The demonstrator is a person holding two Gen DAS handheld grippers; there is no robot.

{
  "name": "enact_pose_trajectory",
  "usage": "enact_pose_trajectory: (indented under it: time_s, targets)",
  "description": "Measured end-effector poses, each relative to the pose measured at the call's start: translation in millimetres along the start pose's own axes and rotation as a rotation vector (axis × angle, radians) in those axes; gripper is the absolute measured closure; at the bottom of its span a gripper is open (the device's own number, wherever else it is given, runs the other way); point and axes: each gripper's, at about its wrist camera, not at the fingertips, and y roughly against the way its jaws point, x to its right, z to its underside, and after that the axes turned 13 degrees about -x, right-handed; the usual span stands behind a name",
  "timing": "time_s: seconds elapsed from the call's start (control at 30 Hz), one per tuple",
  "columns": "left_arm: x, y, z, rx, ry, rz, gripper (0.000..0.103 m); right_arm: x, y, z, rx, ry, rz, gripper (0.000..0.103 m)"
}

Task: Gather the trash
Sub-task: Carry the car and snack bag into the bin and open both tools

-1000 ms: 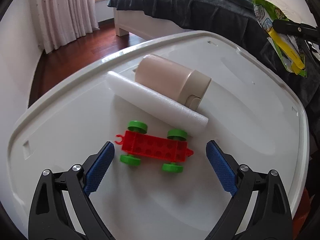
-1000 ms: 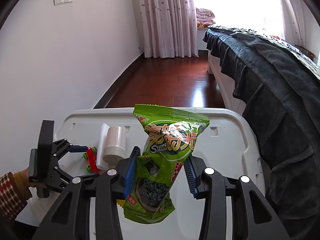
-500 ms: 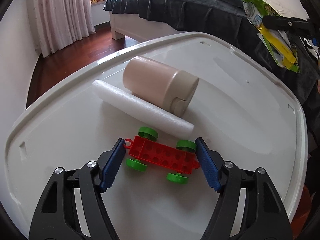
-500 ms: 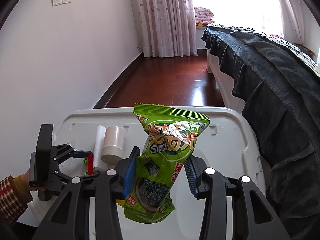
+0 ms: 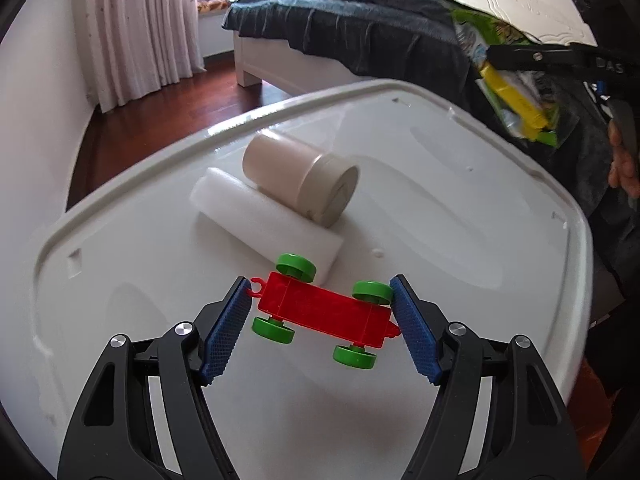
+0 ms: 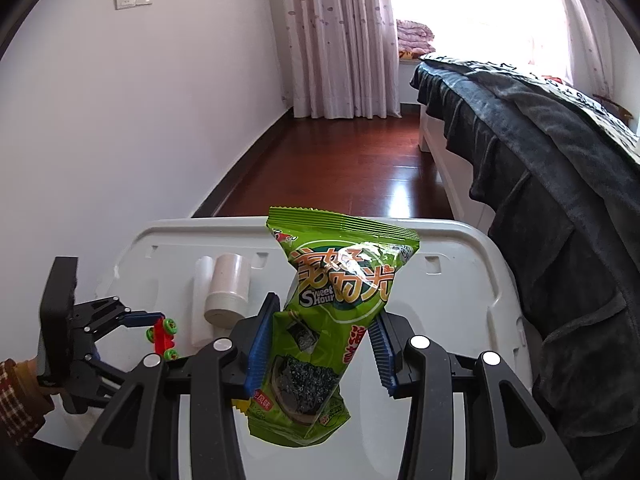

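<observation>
My left camera looks steeply down, close over the white bench (image 5: pixel 460 184). My right camera sits farther back, facing the curtains (image 6: pixel 340 40). Both share the bench (image 6: pixel 452 280) and the bed (image 6: pixel 540 152).

I am seeing the snack bag (image 6: pixel 320 320) hiding the table (image 6: pixel 460 280) behind it; my right tool (image 5: pixel 536 56) is running off-frame.

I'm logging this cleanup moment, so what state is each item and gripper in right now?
Left gripper: shut on the toy car.
Toy car: lifted off the white lid, tilted.
Right gripper: shut on the snack bag.
Snack bag: held upright in the air, crinkled.
Beige jar: lying on its side, capped.
White foam roll: lying flat against the jar.
White lid: flat, bearing the jar and roll.
</observation>
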Motion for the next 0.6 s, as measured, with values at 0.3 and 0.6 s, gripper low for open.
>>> enact_pose_trajectory:
  time_s: [0.3, 0.6]
  targets:
    - [58, 80, 48, 0.087, 0.104, -0.035, 0.034, -46, 57, 47, 0.028, 0.030, -0.074, 0.059]
    - [141, 109, 153, 0.031, 0.257, -0.034, 0.034, -99, 83, 182, -0.117, 0.063, -0.111, 0.059]
